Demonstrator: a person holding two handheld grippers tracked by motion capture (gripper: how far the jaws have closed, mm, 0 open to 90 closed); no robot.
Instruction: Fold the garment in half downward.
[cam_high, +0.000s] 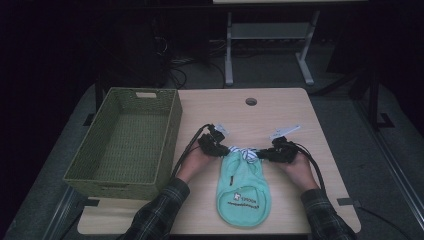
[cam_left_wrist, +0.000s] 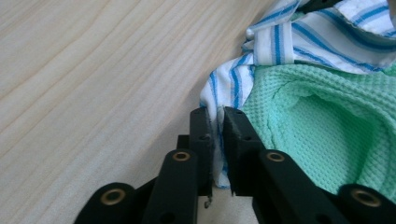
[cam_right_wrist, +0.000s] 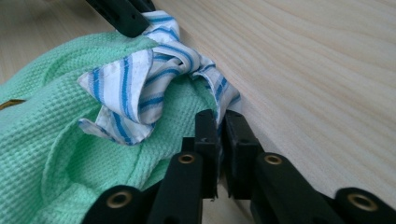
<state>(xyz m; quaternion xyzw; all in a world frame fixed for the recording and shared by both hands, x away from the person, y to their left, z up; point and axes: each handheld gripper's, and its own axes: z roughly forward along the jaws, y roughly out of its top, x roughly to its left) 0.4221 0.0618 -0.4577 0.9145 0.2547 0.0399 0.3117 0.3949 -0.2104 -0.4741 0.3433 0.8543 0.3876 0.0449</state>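
Near the table's (cam_high: 280, 107) front edge, left gripper (cam_left_wrist: 218, 122) and right gripper (cam_right_wrist: 220, 125) each pinch the striped collar (cam_right_wrist: 140, 88) at opposite top corners of the flat green garment (cam_high: 243, 185), likely to lift it spread toward the basket (cam_high: 170, 130) alongside

The left claw (cam_left_wrist: 218, 122) pinches the striped cloth edge (cam_left_wrist: 232, 86) of the green shirt (cam_left_wrist: 317, 126) on the desk (cam_left_wrist: 93, 84).
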